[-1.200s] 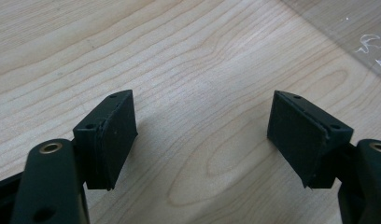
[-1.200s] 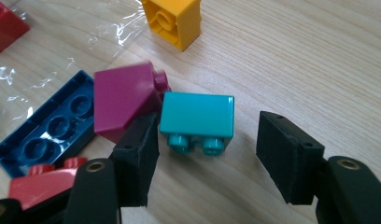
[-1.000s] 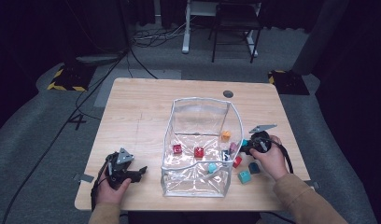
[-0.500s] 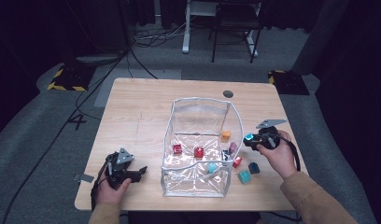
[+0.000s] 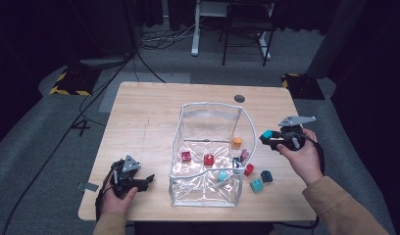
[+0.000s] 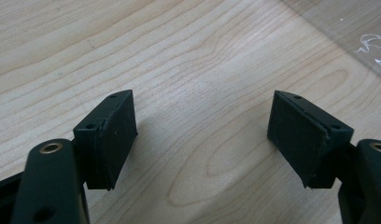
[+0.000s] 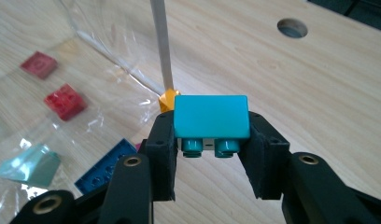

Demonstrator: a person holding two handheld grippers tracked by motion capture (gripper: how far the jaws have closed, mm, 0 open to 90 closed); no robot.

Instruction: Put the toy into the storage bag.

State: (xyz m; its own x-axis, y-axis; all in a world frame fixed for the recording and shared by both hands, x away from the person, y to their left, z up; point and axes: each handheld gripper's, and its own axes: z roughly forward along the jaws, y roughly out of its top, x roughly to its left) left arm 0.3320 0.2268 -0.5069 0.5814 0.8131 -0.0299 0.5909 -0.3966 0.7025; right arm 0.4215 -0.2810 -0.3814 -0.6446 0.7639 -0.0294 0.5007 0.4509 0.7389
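My right gripper (image 5: 268,140) is shut on a teal brick (image 5: 267,134), held in the air just right of the clear plastic container (image 5: 208,105). In the right gripper view the teal brick (image 7: 211,116) sits studs-down between the black pads (image 7: 163,154), beside the container's white corner post (image 7: 160,46). Inside the container lie two red bricks (image 5: 186,156) (image 5: 209,159), an orange one (image 5: 237,142) and a teal one (image 5: 222,175). My left gripper (image 5: 148,180) rests on the table at front left, open, with bare wood between its pads (image 6: 113,135).
On the table right of the container lie a red brick (image 5: 249,169), a dark blue brick (image 5: 266,176) and a teal brick (image 5: 257,185). A round cable hole (image 5: 239,98) sits near the far edge. The wooden table (image 5: 139,122) has open surface on its left half.
The right gripper has risen with the teal brick, from table level beside the loose bricks to beside the container's upper rim. The left gripper has stayed put.
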